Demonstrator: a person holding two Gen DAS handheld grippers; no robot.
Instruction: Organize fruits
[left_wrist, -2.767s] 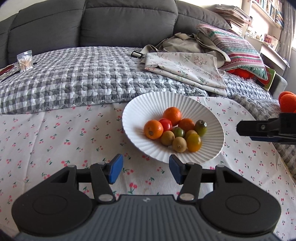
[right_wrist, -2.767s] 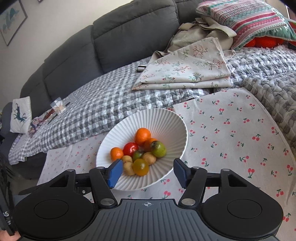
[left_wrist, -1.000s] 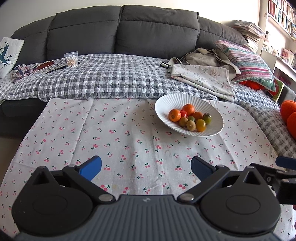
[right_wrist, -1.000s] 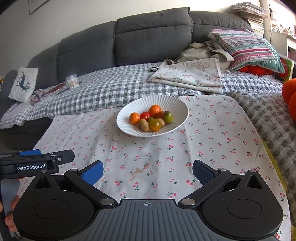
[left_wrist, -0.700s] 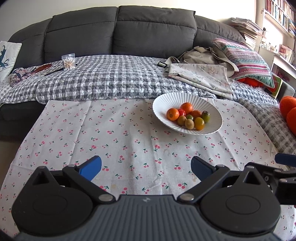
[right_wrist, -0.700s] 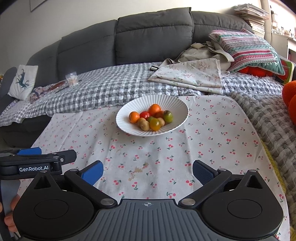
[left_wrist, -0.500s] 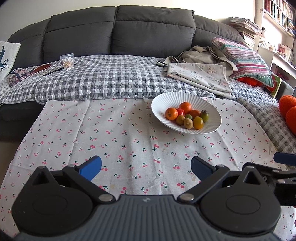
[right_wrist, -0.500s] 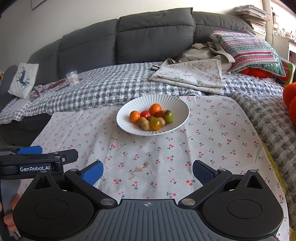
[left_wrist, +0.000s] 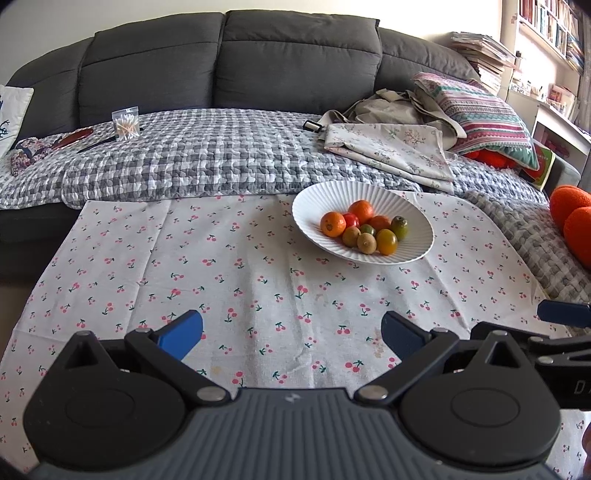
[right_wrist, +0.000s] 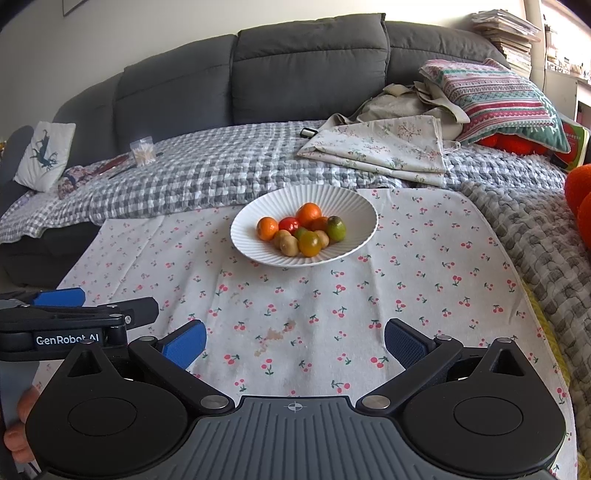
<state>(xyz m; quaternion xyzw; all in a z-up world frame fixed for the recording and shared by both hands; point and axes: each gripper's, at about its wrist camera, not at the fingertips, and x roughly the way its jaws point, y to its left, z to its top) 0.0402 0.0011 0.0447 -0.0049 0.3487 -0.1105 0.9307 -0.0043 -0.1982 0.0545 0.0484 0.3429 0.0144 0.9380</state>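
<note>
Ribbed white bowl sitting upper right on cherry-print cloth, holding round smooth fruits; left gripper and right gripper fingers spreading wide, empty.

A wide white ribbed bowl is sitting upright on the cherry-print cloth ahead of me, toward its far edge. Small round fruits are lying heaped in its middle, touching: orange ones, a red one, brownish ones, a green one, a yellow-orange one.
</note>
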